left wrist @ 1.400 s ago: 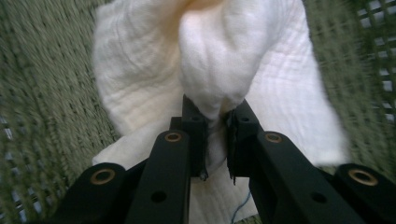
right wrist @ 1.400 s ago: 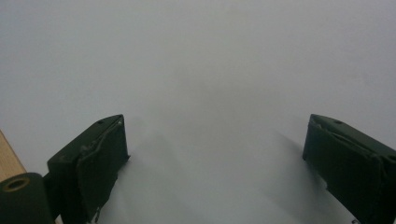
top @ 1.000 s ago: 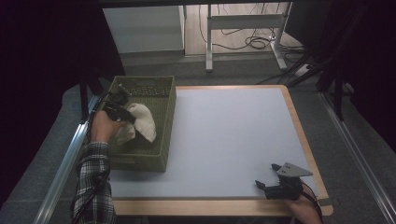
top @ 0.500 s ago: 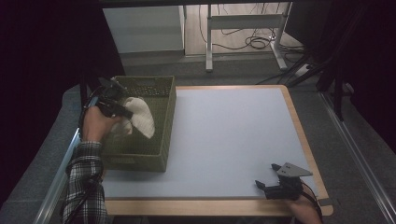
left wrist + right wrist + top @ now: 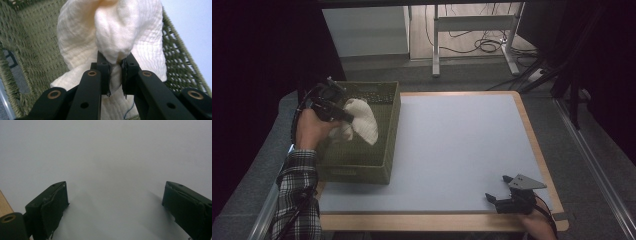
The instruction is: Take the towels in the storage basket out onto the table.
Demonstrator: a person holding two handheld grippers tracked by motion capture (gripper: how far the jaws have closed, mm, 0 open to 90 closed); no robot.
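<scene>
A cream-white cloth [image 5: 361, 120] hangs over the green woven basket [image 5: 388, 131] at the table's left. My left gripper [image 5: 347, 116] is shut on a pinched fold of that cloth and holds it above the basket's inside. In the left gripper view the cloth [image 5: 112, 37] bulges up from between the two black jaws, my left gripper [image 5: 115, 67] pressing it from both sides, with basket weave [image 5: 32, 50] behind. My right gripper [image 5: 498, 189] rests near the table's front right corner, open. In the right gripper view my right gripper [image 5: 115, 205] has its jaws wide apart over bare white surface.
The white table mat [image 5: 462, 150] has a wooden border [image 5: 532, 135]. The basket's right wall stands between the cloth and the mat. Table legs and cables [image 5: 482, 45] lie on the floor beyond the far edge. A dark curtain hangs at the left.
My left hand has risen with the cloth, lifting it higher out of the basket and toward its far end. The right gripper has stayed where it was.
</scene>
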